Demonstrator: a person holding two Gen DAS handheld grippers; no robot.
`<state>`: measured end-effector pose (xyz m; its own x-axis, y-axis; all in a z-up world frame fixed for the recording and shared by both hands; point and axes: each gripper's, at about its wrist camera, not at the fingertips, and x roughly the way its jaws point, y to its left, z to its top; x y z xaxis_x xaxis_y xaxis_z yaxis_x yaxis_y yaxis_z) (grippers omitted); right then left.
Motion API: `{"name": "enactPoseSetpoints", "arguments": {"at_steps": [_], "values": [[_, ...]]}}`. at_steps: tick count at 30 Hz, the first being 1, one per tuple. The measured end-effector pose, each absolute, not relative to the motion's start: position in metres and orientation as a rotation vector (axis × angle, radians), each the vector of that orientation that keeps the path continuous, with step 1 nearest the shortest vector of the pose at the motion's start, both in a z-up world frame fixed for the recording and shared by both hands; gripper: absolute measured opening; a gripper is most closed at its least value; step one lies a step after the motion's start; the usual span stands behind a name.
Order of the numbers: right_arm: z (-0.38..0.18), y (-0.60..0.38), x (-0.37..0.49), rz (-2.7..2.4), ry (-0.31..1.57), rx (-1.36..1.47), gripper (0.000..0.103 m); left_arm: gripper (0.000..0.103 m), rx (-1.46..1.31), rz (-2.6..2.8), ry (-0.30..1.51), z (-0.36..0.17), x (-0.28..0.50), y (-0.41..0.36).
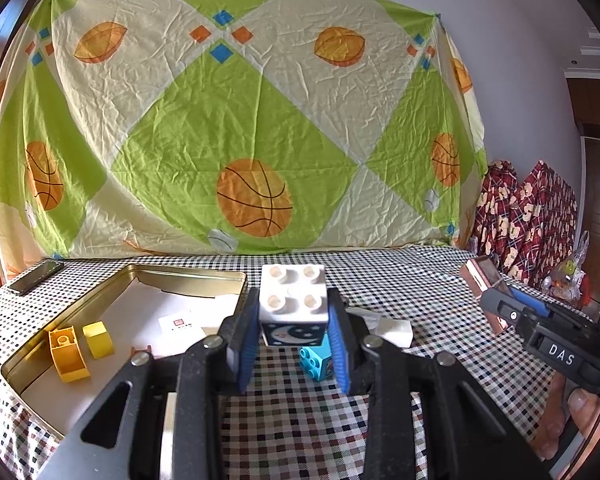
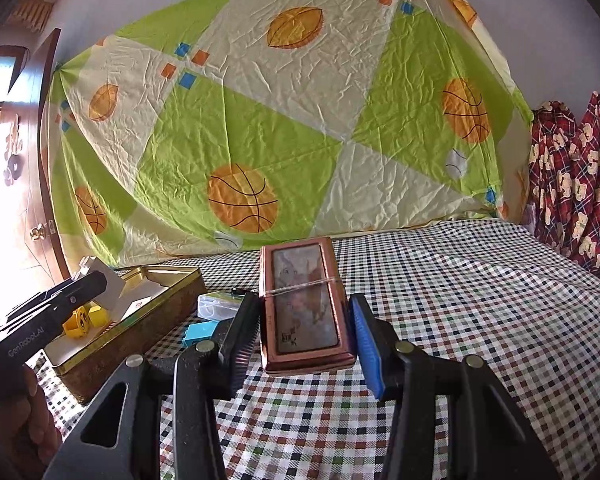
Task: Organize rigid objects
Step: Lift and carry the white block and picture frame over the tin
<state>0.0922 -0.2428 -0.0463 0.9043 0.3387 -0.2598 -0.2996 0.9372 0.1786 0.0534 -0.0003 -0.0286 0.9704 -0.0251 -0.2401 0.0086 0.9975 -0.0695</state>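
While your left gripper point(image 1: 294, 328) clamps the white studded toy block with the moon print point(image 1: 293, 302) above the checked tablecloth point(image 1: 300, 420), a loose pinch drops it short of the gold metal tin point(image 1: 224, 276) at left. Right gripper point(image 2: 304, 330) grips the copper-framed flat case point(image 2: 302, 304). Cyan block point(image 1: 315, 362) below obstructs.

"DAS" on right tongs point(image 1: 496, 280); perhaps "GenRobot.AI" on left tongs point(image 2: 90, 276)
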Motion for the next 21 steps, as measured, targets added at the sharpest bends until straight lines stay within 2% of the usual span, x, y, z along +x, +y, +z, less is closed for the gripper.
{"name": "enactPoseSetpoints", "arguments": {"at_steps": [21], "values": [[-0.041, -0.205, 0.075, 0.346, 0.235, 0.057, 0.049, 0.03, -0.09, 0.009, 0.246, -0.028, 0.046, 0.023]]}}
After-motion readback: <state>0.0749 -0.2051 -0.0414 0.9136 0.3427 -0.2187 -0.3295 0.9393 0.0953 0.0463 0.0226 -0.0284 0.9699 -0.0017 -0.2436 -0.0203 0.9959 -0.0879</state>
